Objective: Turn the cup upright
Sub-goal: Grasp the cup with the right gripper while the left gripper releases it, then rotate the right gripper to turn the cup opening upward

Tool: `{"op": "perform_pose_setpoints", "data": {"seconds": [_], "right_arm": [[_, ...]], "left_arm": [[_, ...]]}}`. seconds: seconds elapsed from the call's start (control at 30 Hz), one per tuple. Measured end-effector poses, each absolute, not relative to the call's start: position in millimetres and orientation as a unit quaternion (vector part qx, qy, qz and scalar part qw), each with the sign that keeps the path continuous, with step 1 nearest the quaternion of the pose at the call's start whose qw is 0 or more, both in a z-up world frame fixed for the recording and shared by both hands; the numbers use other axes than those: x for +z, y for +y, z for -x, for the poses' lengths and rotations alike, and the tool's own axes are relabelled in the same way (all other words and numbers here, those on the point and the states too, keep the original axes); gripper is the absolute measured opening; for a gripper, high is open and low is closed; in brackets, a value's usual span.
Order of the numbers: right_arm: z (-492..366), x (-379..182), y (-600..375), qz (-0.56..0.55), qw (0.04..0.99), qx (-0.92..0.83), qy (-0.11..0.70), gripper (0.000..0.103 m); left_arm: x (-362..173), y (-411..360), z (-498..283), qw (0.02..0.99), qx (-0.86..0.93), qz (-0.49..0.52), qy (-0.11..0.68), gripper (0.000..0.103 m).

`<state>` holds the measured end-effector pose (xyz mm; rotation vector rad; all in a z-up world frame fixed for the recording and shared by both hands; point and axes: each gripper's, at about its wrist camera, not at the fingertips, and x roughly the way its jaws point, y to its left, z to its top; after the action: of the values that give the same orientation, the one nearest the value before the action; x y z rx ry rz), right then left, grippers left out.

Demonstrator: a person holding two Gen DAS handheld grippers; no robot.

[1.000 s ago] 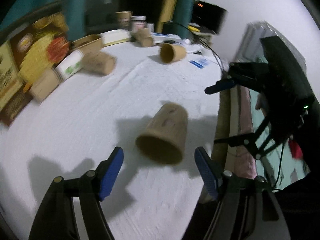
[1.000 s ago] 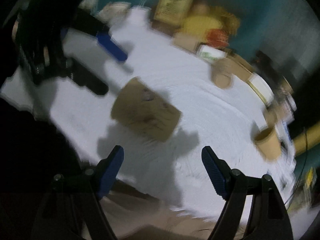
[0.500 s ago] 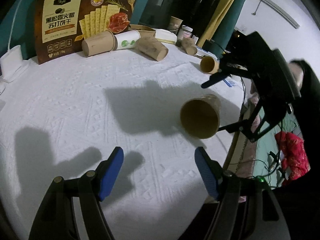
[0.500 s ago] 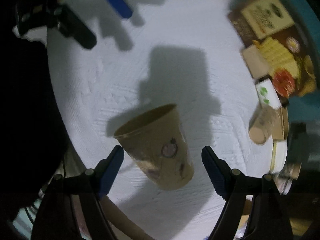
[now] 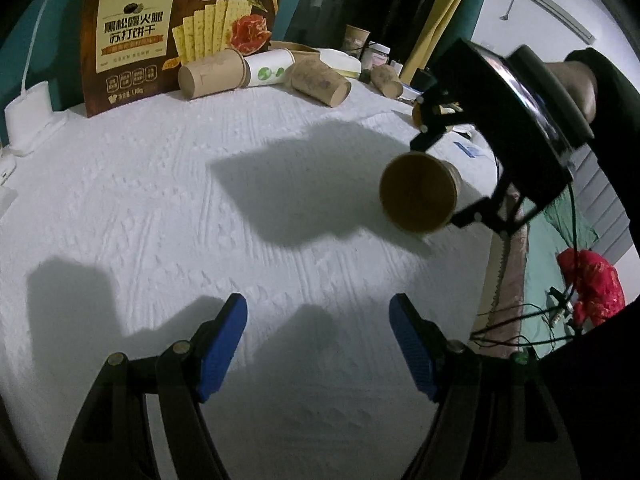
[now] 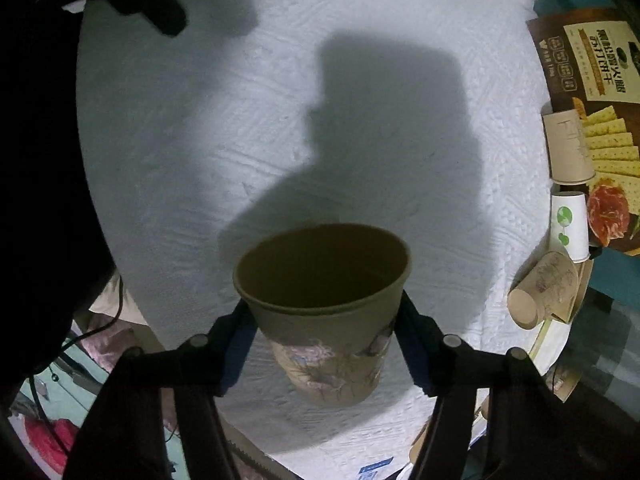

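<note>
Moved: since half a second ago my right gripper (image 6: pixel 324 344) has closed in on the cup (image 6: pixel 324 312), which then sat loose between spread fingers; the left has hardly shifted.
Cup: brown paper, printed wall, clamped by its sides between my right fingers, mouth away from that camera; from the left view its mouth (image 5: pixel 418 196) faces my left gripper.
Where: held off the white cloth (image 5: pixel 160 208), near the table's right edge, its shadow just beneath.
Axis: long axis runs forward along my right fingers, base toward my hand, rim outward. I judge it partly tipped, not yet plumb.
Coming move: turns on rolling my right wrist until the rim faces up, then lowering the base onto the cloth.
Nearer hand: right, already on it; the cup lies ahead and to the right of my left gripper (image 5: pixel 320 344), well apart.
Left gripper: fingers spread wide, nothing between them, low over the cloth.
Count: one cup in hand; at least four more cups lying on their sides along the far edge, three brown (image 5: pixel 212 74) and one white (image 5: pixel 268 68); further small ones behind are too dim to count.
Backdrop: one cracker box (image 5: pixel 172 24) standing behind them.
</note>
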<state>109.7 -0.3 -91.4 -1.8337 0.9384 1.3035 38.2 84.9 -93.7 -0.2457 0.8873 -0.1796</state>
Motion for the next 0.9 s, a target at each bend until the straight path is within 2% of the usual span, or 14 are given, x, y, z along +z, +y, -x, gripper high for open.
{"op": "perform_pose_setpoints", "data": {"seconds": [0.23, 0.5, 0.7, 0.9], "right_arm": [[-131, -74, 7, 0.685, 0.392, 0.498, 0.361, 0.061], [-153, -33, 4, 0.595, 0.489, 0.519, 0.372, 0.061], [-184, -5, -22, 0.402, 0.644, 0.521, 0.390, 0.061], [-195, -2, -58, 0.189, 0.750, 0.502, 0.388, 0.061]], "left_arm": [[-92, 85, -34, 0.894, -0.087, 0.128, 0.420, 0.074], [-85, 76, -30, 0.897, -0.088, 0.120, 0.416, 0.074], [-80, 82, -33, 0.901, -0.071, 0.138, 0.405, 0.074], [-76, 78, -39, 0.904, -0.059, 0.134, 0.401, 0.074]]}}
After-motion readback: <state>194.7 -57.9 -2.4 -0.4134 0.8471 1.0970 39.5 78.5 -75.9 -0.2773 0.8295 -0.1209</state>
